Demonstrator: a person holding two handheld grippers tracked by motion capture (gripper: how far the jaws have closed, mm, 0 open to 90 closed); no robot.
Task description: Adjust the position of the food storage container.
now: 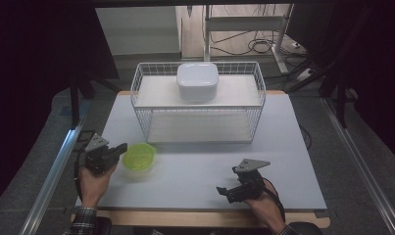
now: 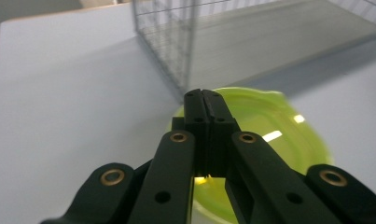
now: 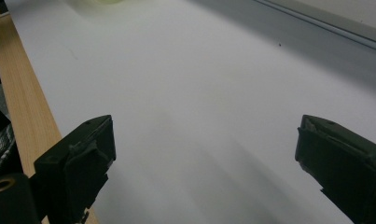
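The left gripper (image 1: 120,149), lower left of the high view, has its jaws pressed together on the near rim of the green bowl (image 1: 139,157). Just beyond stands the wire rack (image 1: 199,105) (white container (image 1: 198,81) on top). The right gripper (image 1: 223,191), lower right, gapes over bare table (image 1: 195,171).

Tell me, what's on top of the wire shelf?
A white lidded box sits on the top board of the wire shelf, near the middle. Its lid covers whatever is inside. The lower board looks bare, though the far part is hidden under the top board.
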